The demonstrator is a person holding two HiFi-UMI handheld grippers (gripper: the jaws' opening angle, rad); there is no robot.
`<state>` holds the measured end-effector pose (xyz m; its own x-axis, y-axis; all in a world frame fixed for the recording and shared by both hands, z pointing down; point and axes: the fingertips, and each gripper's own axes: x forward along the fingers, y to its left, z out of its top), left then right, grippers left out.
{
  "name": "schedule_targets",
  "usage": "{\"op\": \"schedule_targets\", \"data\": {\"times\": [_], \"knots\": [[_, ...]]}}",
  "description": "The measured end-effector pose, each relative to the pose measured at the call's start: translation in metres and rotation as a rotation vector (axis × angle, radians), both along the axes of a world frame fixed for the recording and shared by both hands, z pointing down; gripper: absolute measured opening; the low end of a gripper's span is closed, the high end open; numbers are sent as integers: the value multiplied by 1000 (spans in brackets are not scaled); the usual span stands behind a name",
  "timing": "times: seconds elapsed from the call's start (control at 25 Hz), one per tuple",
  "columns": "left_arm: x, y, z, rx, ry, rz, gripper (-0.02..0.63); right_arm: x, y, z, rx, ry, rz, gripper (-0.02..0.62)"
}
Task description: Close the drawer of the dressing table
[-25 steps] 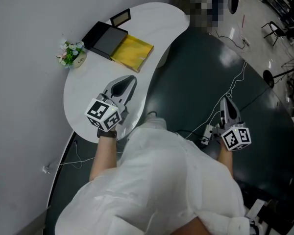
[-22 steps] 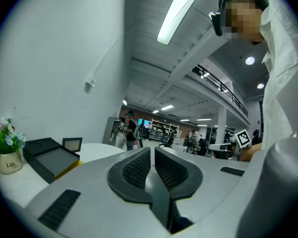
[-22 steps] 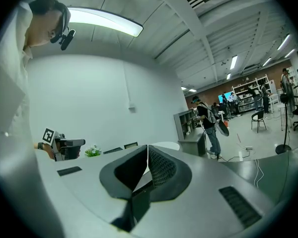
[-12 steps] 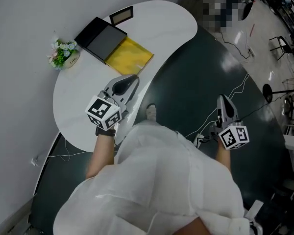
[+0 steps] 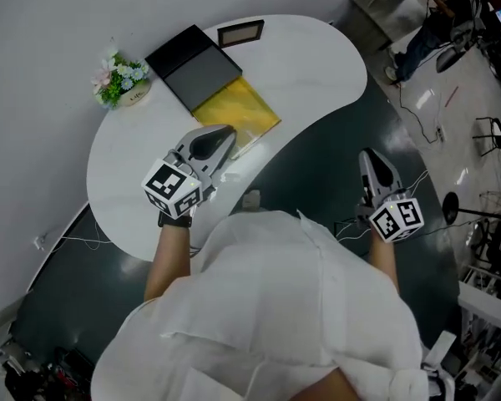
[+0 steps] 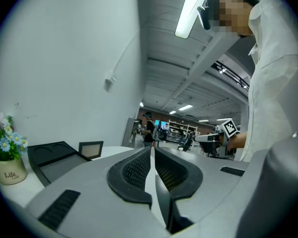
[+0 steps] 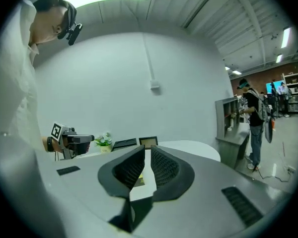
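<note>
Both tongs have slid toward the table (image 5: 125, 190) since the frame a second back, and the left gripper (image 5: 224, 136) now hangs over the white top with its tip just beside the yellow sheet (image 5: 242, 115), where before it stood clear of it. From the head view, the right gripper (image 5: 369, 159) is out over the dark floor (image 5: 317, 165), well apart from the table's edge. A black tray (image 5: 196, 65) touches the sheet's far side, a small frame (image 5: 240, 33) stands near it by the wall, and a flower pot (image 5: 121, 80) sits at the top's left end. The drawer shows in no view, so I cannot tell where it stands; my white coat (image 5: 275, 307) covers the table's near side. From the left gripper view, my jaws are pressed together with only a hairline between them and nothing in it; beyond them lie the pot, tray and frame, and the right gripper is off to the right. From the right gripper view, those jaws are also drawn together to a thin slit, pinching nothing, with the table and a bit of the sheet seen through it.
</note>
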<state>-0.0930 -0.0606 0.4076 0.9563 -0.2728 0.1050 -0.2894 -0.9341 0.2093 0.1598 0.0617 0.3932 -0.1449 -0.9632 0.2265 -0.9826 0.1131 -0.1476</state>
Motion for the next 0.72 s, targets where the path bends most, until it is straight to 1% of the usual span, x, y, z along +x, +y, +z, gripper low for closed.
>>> {"op": "schedule_targets", "data": {"times": [0.08,0.24,0.36,0.56,0.72], "knots": [[-8,-6,3,-2,-1,-45,37,-11,-27,4,-14,22,-90,22],[-20,-5,14,-33,-4,-122,37,-36,-72,13,-41,77,-273,38],[-26,-2,20,-41,-13,-178,37,-53,-100,15,-41,87,-389,42],[-15,-2,24,-28,-39,-246,37,-72,-134,22,-55,92,-571,43],[1,-6,36,-35,-111,-289,39,-74,-157,21,-53,87,-695,43]]}}
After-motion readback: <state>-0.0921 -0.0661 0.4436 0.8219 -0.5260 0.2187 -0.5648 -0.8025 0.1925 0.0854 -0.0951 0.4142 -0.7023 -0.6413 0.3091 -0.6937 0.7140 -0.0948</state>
